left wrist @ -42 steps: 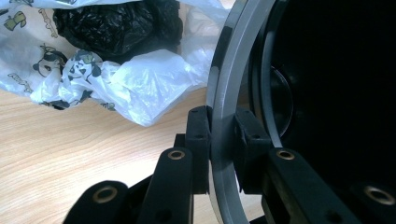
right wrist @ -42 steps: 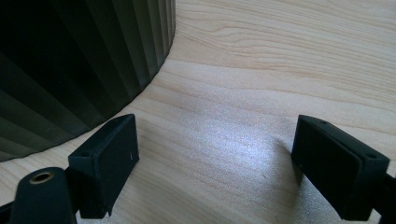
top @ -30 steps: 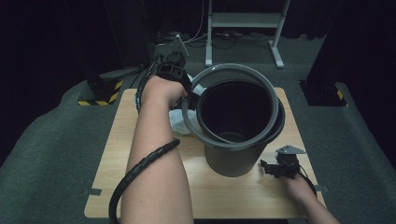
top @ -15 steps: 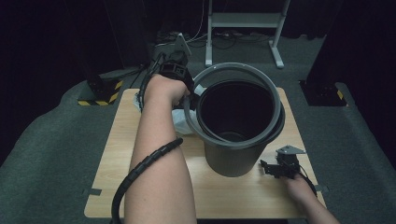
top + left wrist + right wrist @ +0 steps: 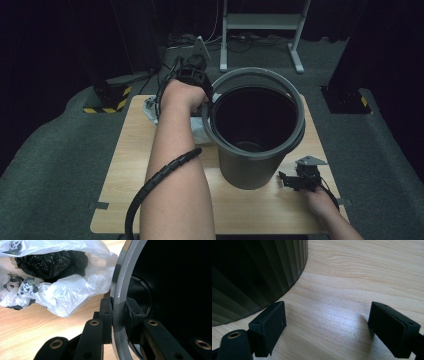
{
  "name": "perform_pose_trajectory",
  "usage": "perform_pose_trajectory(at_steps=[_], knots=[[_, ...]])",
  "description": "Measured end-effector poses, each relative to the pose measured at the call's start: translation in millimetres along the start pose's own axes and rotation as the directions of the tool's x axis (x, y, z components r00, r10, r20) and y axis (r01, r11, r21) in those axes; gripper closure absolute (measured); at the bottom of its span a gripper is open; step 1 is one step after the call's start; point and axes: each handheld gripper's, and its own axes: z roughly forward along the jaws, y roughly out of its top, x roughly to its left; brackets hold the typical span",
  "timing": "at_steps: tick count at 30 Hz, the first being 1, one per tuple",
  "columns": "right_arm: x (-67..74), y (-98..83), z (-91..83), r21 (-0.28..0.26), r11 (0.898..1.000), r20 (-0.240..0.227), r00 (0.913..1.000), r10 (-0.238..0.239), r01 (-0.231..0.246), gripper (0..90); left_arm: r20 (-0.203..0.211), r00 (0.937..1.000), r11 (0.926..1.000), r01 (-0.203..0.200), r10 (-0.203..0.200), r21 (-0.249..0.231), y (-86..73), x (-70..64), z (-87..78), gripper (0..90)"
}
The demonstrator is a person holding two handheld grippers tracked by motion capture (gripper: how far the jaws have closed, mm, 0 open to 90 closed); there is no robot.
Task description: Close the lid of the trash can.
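- Bag first: a white plastic bag printed with pandas lies on the table at the far left, just beside the bin, with a crumpled black bag showing inside it. It sits close to the clamped rim, so any move of the ring should go clear of that loose film.
- Left gripper next: its jaws are pinched on the grey ring that crowns the dark bin, one pad outside and one inside, at the ring's left edge. The grip looks square across the ring, which is what this step seems to need.
- Ring itself: in the high view it appears to sit a little skewed on the bin's mouth, so it is probably being lifted off or seated. A straight pull or push, without twisting the wrist, should keep the thin ring from binding or slipping between the pads.
- Bin: it stands upright near the table's middle, and a one-sided tug could tip or drag it.
- Right gripper last: it rests on the wood by the bin's ribbed wall, jaws spread wide with nothing between them. Bracing the bin's base there would steady the work.
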Motion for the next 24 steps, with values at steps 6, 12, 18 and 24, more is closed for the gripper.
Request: perform_pose_trajectory(at_steps=[6,12,18,24], knots=[[0.0,0.0,0.0,0.000,1.000,0.000,1.0000,0.000,0.000,14.4,-0.006,0.9999,0.9999,-0.010,0.010,-0.002,2.0,-2.7,3.9,77.7],[0.0,0.1,0.0,0.000,1.000,-0.002,1.0000,-0.001,0.001,14.4,0.004,1.0000,0.9999,-0.006,0.006,-0.016,3.0,-7.6,6.8,77.7],[0.0,0.1,0.0,0.001,1.000,-0.002,1.0000,-0.001,0.001,14.4,0.002,0.9999,0.9996,-0.012,0.012,-0.026,3.9,-11.8,8.9,77.7],[0.1,0.0,0.1,-0.001,1.000,-0.003,1.0000,-0.001,0.001,14.4,-0.002,0.9997,0.9996,-0.022,0.022,-0.019,3.5,-13.9,12.6,77.7]])
